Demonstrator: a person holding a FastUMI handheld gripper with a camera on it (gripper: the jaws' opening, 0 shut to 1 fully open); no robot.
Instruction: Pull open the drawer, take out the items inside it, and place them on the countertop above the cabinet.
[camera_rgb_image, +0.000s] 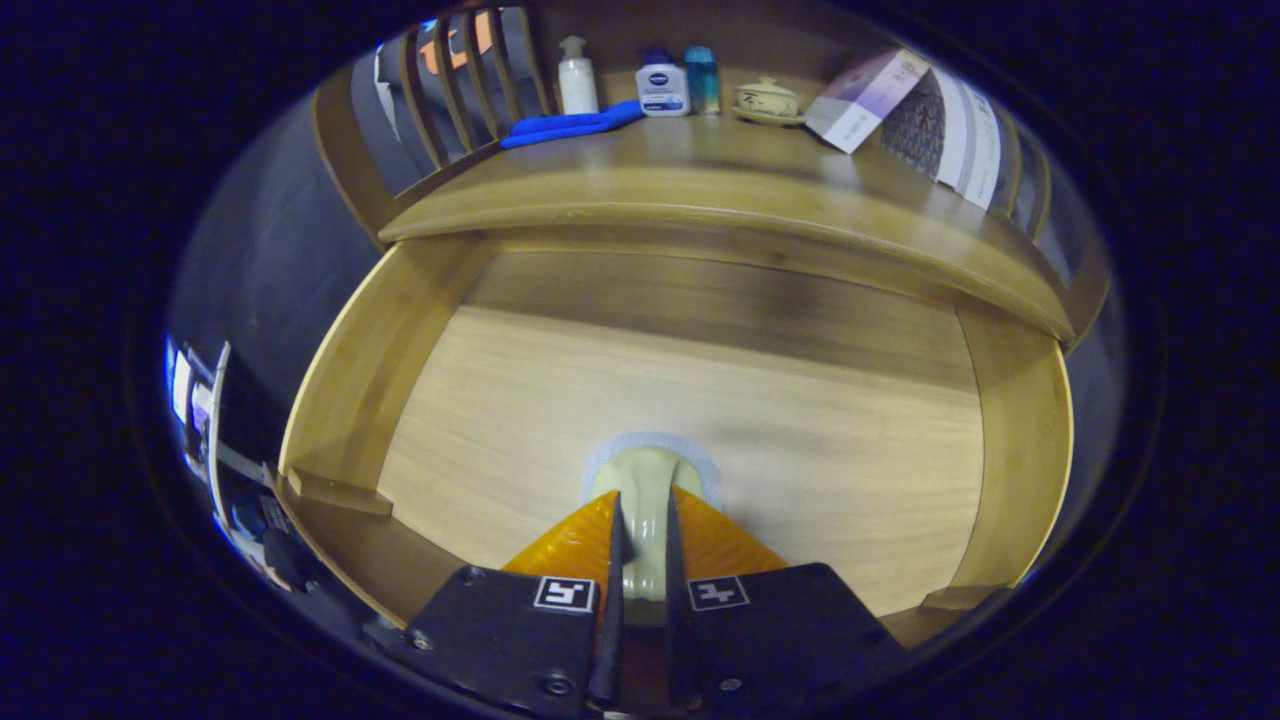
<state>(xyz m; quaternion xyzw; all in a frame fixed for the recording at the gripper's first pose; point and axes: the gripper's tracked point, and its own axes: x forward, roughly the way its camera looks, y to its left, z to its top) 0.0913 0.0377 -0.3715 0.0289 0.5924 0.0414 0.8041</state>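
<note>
A pale ceramic piece is pinched by the claw (641, 535) low inside the open drawer (1020, 440).

The glazed, cream-coloured item (645, 480), seemingly a small spoon or dish rim, is held between the two fingers, which are pressed close on its narrow part just above the drawer floor. It is judged light, stiff, slippery and breakable, so a firm hold on the thin neck is favoured over the rounded end. The claw is pointed forward and downward into the drawer's near middle. On the counter (700, 165) beyond, a blue cloth (570, 125), a white pump bottle (577, 78), two small bottles (680, 82), a lidded cup (767, 98) and leaning boxes (905, 110) are seen along the far side.
</note>
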